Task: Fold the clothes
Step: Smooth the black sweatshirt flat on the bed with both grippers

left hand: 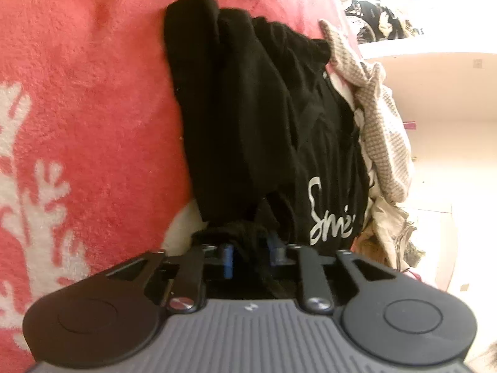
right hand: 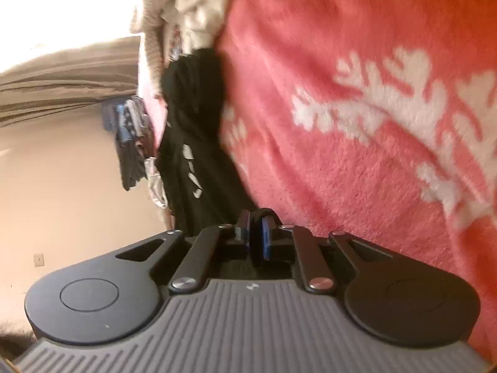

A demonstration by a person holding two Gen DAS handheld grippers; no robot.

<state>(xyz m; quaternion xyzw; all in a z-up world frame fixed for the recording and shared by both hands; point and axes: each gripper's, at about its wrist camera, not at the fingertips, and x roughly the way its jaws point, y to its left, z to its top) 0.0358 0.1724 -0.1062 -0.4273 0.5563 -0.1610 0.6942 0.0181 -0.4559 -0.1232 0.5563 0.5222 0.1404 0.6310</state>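
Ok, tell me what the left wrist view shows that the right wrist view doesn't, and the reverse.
Left wrist only: the white script lettering on the black garment, readable as "Smi", a checked beige knit piled beside it, and the left tongs shut on black fabric.

Right wrist only: the right tongs pinching a dark fold, beige curtains, and dark clothes hanging by the wall.

Both: the black garment and the pink blanket with white pattern, with pale clothes heaped at its edge.
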